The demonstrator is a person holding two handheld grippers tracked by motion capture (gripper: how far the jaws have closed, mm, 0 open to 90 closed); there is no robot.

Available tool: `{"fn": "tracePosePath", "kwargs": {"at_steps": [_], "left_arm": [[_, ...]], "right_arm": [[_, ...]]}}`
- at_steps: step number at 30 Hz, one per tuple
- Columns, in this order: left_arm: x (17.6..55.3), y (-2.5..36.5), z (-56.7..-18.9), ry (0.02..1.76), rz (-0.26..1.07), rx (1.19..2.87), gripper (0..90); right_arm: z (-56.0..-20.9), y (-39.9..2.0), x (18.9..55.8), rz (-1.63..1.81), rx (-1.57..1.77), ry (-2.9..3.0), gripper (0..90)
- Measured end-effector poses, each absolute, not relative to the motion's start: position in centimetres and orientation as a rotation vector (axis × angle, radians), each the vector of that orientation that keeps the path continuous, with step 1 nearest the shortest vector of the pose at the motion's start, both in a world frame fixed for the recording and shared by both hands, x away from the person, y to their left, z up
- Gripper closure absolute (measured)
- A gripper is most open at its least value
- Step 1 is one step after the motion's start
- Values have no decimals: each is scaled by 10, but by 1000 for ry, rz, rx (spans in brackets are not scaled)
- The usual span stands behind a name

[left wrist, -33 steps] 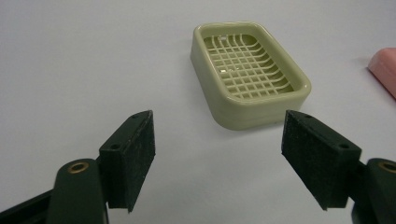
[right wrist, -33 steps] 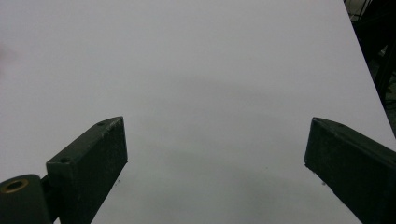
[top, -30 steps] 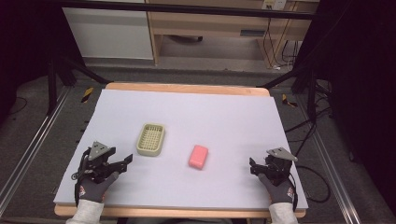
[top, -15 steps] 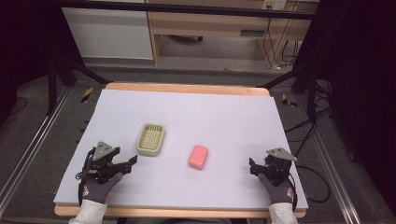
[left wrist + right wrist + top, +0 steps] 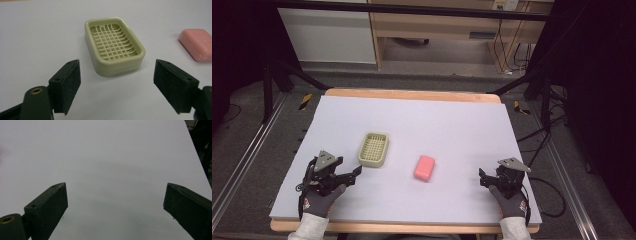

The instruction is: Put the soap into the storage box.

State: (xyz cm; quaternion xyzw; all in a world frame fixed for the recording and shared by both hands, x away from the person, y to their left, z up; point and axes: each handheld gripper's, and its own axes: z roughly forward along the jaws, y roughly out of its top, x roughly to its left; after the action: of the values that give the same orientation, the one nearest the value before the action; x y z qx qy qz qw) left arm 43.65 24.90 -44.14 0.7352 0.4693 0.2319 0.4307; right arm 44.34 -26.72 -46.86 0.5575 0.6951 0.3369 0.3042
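A pale green soap dish (image 5: 373,149) with a grid insert lies on the white table sheet, left of centre. A pink soap bar (image 5: 424,167) lies to its right. My left gripper (image 5: 354,175) rests near the front left and points at the dish. In the left gripper view the dish (image 5: 115,47) stands just beyond the jaws and the soap (image 5: 197,43) is at the right. The left gripper (image 5: 117,81) is open; its jaws have just been opening, with nothing between them. My right gripper (image 5: 482,178) sits at the front right, open (image 5: 115,202) over bare sheet.
The white sheet (image 5: 452,125) covers a wooden table whose edge (image 5: 412,94) shows at the back. Black frame legs and cables (image 5: 537,135) stand off the right side. Wooden furniture (image 5: 437,30) is behind the table.
The left gripper has shifted a little to the right, toward the soap dish, and its jaws have spread wider. The right gripper, dish and soap have stayed put.
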Motion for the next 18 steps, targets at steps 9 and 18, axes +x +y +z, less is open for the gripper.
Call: {"fn": "tracePosePath", "kwargs": {"at_steps": [9,18], "left_arm": [[437,243,-439,1160,573,1831,213],[437,241,-432,1147,590,1825,215]], "right_arm": [[-469,-267,444,892,1479,1840,59],[-468,-266,443,893,1473,1840,63]]}}
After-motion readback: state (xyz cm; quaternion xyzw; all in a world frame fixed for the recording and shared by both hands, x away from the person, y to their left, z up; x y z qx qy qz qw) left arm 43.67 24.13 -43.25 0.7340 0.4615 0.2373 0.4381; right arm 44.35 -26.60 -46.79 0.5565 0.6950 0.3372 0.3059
